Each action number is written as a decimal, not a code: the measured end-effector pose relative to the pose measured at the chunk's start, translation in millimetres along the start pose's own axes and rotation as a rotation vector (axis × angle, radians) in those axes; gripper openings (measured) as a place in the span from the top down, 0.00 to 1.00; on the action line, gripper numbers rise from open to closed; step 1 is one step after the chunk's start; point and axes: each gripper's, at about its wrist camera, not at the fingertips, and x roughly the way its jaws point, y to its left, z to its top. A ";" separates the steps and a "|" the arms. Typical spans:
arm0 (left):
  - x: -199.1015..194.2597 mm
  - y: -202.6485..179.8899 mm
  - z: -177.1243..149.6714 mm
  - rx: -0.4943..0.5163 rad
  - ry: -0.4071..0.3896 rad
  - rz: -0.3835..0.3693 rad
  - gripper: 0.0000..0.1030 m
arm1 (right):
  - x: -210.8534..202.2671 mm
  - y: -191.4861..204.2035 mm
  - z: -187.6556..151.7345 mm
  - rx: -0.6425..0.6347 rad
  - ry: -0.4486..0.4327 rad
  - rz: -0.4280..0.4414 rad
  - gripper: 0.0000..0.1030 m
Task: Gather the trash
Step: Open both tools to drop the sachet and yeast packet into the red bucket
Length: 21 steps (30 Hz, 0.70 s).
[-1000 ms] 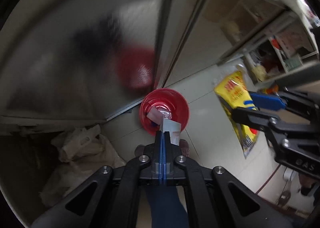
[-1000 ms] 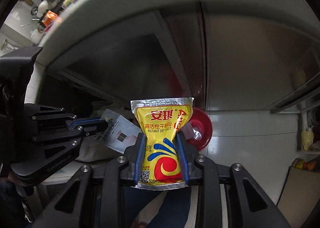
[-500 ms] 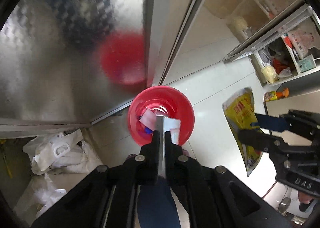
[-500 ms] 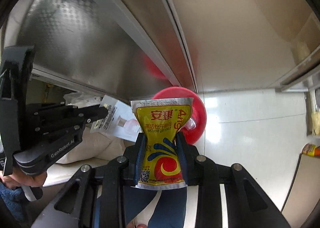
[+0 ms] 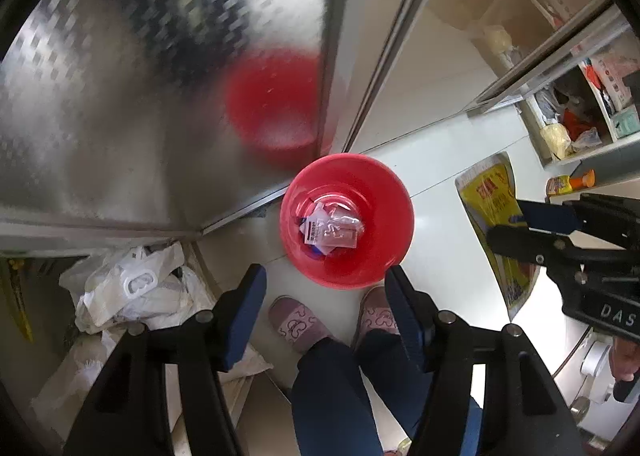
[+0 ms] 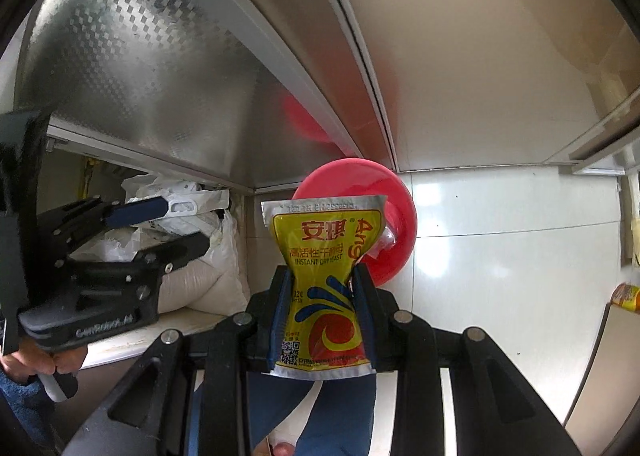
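A red bin [image 5: 347, 220] stands on the white floor directly under my left gripper [image 5: 325, 288], whose jaws are opening with nothing between them. Clear and white wrappers [image 5: 330, 230] lie in the bottom of the bin. My right gripper [image 6: 322, 288] is shut on a yellow yeast packet [image 6: 325, 280], which stands upright between its blue pads. Behind the packet the red bin [image 6: 394, 216] shows partly. The yellow packet [image 5: 494, 224] and the right gripper [image 5: 532, 228] appear to the right of the bin in the left wrist view; the left gripper [image 6: 160, 224] is at the left in the right wrist view.
Steel cabinet doors [image 5: 140, 96] rise right behind the bin. White bags [image 5: 132, 292] are heaped under the cabinet to the left. A person's slippered feet [image 5: 296, 320] stand just in front of the bin. Shelves with packets [image 5: 576, 128] stand at the right.
My left gripper has opened and the white wrapper it held now lies in the red bin. Both grippers have sunk closer to the bin. The right one still grips the yellow packet.
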 end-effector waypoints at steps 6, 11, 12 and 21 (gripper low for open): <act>1.7 14.0 -8.2 -0.028 -0.003 -0.030 0.27 | 17.7 12.2 1.3 -0.061 0.000 -0.030 0.69; 0.4 19.9 -13.4 -0.041 -0.025 0.001 0.12 | 24.9 21.8 2.3 -0.129 0.002 -0.046 0.65; 0.6 22.6 -13.8 -0.050 -0.022 -0.001 0.09 | 25.4 22.4 2.1 -0.140 0.000 -0.051 0.64; -9.9 35.7 -18.6 -0.071 -0.052 0.007 0.03 | 20.7 24.8 -4.4 -0.192 -0.009 -0.033 0.29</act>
